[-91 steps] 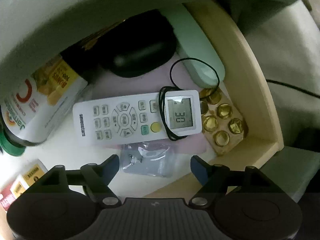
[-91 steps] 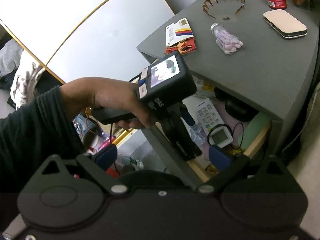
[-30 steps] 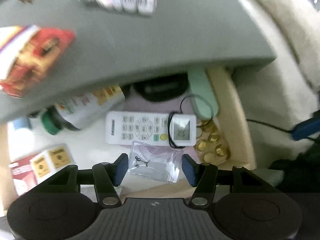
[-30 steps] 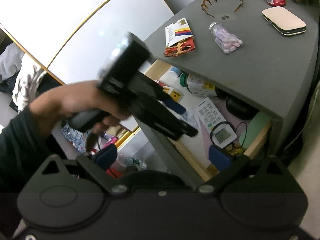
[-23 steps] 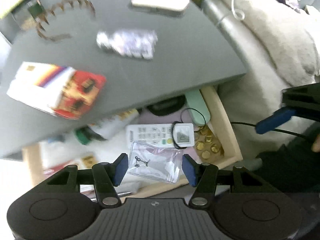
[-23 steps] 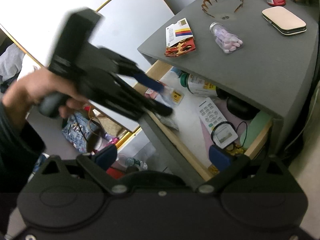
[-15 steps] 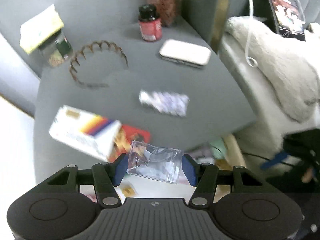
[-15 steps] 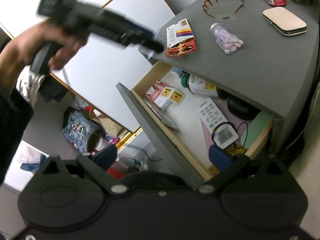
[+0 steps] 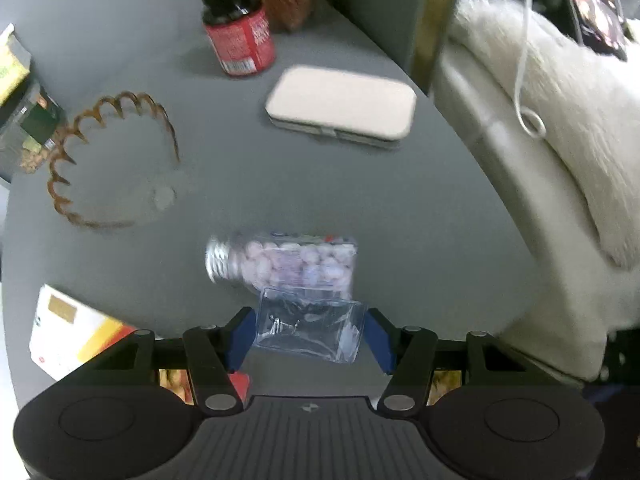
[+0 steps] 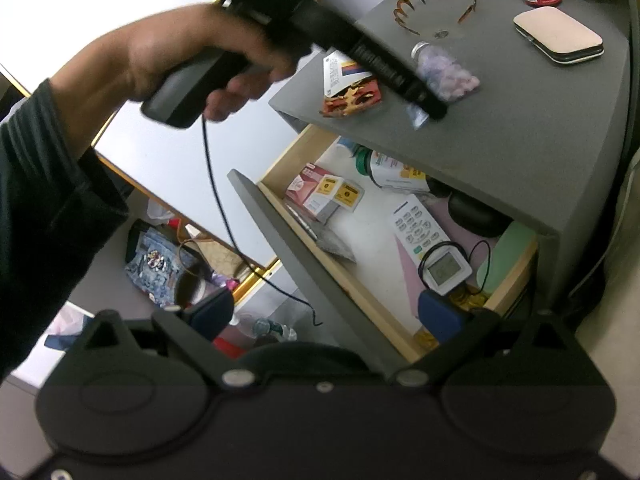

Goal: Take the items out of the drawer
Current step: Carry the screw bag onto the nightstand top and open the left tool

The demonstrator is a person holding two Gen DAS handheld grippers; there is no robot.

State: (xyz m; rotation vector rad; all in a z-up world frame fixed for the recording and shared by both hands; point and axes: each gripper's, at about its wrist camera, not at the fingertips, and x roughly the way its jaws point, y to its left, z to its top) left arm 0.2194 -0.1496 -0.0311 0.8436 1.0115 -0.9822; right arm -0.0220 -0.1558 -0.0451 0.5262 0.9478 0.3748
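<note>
The left claw [image 9: 306, 336] pinches a small clear plastic bag [image 9: 310, 330] between its blue pads, held above the grey table [image 9: 400, 208] just short of a motion-blurred bottle of pale pills [image 9: 282, 262] lying on its side. The bag's tiny contents are too small to identify. Farther back sit a beige case [image 9: 342, 106], a red-labelled supplement bottle [image 9: 238, 28] and a brown toothed hairband [image 9: 108, 156]; a white carton [image 9: 70, 330] is partly hidden by the claw's frame. From the right wrist, the right claw [image 10: 326, 314] hangs spread and empty over the open drawer [image 10: 514, 280], where a white remote [image 10: 418, 228], a small corded display [image 10: 444, 270], a green-capped bottle [image 10: 390, 170] and boxes [image 10: 324, 196] remain, the rear contents lost under the table's overhang.
</note>
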